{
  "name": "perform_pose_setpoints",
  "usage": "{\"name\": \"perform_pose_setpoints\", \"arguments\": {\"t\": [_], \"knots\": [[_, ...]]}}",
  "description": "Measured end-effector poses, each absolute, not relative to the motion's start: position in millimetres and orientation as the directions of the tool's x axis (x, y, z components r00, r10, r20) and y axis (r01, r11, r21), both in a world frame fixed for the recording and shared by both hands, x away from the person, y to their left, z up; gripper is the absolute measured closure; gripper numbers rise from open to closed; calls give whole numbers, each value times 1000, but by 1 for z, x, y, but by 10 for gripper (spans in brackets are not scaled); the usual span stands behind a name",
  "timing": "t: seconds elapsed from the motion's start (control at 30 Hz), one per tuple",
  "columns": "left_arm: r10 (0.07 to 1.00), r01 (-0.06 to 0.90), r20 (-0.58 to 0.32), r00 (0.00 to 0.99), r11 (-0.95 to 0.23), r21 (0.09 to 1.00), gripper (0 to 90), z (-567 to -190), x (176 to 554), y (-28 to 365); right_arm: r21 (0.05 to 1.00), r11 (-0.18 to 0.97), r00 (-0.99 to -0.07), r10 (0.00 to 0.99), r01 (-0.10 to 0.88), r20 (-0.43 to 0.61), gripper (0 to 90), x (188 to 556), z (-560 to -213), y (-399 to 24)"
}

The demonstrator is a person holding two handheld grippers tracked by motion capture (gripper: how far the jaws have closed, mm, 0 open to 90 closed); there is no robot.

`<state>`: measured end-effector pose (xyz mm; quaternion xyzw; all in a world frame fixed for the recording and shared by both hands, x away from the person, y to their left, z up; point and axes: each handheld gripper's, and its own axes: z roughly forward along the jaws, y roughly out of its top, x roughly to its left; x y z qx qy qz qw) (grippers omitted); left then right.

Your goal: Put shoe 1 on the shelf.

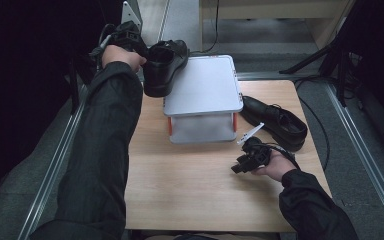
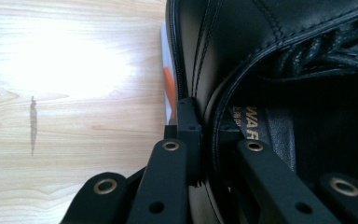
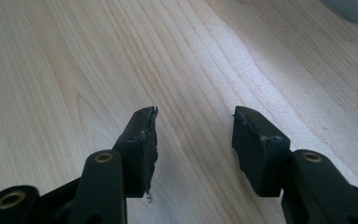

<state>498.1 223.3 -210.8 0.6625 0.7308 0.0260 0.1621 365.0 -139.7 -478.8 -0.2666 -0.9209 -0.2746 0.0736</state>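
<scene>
The left gripper (image 1: 139, 49) is clamped on a black leather lace-up shoe (image 1: 164, 65). In the left gripper view its jaws pinch the shoe's collar (image 2: 205, 126): one jaw lies against the outside of the leather, the other sits inside the opening, above the printed insole (image 2: 249, 126). The laces (image 2: 317, 56) lie beyond the jaws, further along the shoe. In the high view the shoe hangs from the jaws with its toe pointing away from the hand, over the far left corner of a white box-shaped stand (image 1: 203, 85) with orange corner trim, its sole just beside that stand's left edge. Past the outer jaw, in the left gripper view, the pale wooden worktop (image 2: 74, 93) lies below, with a strip of the stand's white and orange edge (image 2: 168, 88) showing just beside the shoe.

The right gripper (image 1: 241, 165) rests low over the worktop in the person's right hand (image 1: 275, 165), on the near right part of the wood. Its jaws (image 3: 193, 140) stand apart, with bare wood grain between them and nothing gripped. A second black lace-up shoe (image 1: 275, 122) lies on the worktop beyond and to the outer side of these jaws, just beside the stand's right side. A small white tag (image 1: 250, 133) on the gripper points towards the stand. The grey rounded corner of the stand (image 3: 354, 9) shows far beyond the jaws in the right gripper view.
</scene>
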Motion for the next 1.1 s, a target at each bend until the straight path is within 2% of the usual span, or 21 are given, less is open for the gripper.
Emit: {"name": "perform_pose_setpoints", "arguments": {"t": [0.5,1.1], "knots": [[973,975,-226,-53,99,197,857,-231,498,196,462,712,-848,452,529,276,511,364,-479,-139],[972,986,-230,-54,88,139,833,-243,497,193,455,715,-848,455,530,273,514,364,-480,-139]]}}
